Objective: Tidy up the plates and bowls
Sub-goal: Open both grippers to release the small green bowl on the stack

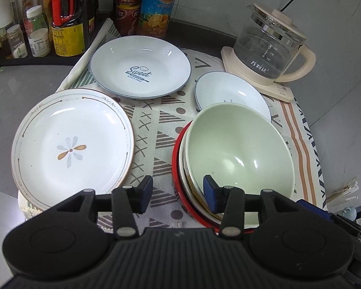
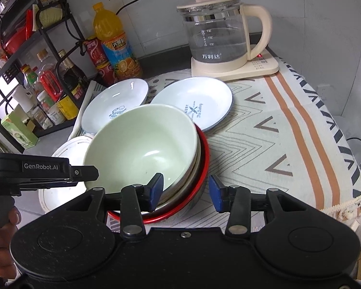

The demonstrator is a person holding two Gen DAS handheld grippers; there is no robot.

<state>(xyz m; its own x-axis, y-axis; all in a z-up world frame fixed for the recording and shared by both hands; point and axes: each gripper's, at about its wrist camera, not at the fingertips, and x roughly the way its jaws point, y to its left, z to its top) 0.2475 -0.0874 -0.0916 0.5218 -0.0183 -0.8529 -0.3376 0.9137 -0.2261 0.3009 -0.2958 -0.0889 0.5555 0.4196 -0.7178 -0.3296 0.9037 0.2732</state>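
A patterned cloth (image 1: 166, 130) with triangles and orange stripes covers the counter against a grey wall. At upper left a black wire rack (image 2: 16, 55) holds bottles; a cream glass kettle (image 2: 219, 38) stands upper right. Centre frame, the pale green ceramic bowl (image 2: 137, 149) nests in a red-rimmed bowl stack (image 2: 202, 166), flanked by the white flower-patterned plate (image 1: 69, 142) and two blue-rimmed "Sweet" plates (image 1: 142, 67). The left gripper (image 1: 178, 196) and right gripper (image 2: 186, 192) straddle the stack's rims, jaws partly apart, pads not pressing.

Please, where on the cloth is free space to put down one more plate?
Widest bare cloth: right of the bowl stack, in front of the kettle. A narrower strip lies between the flower plate and the stack. The back, by the bottles, is crowded.
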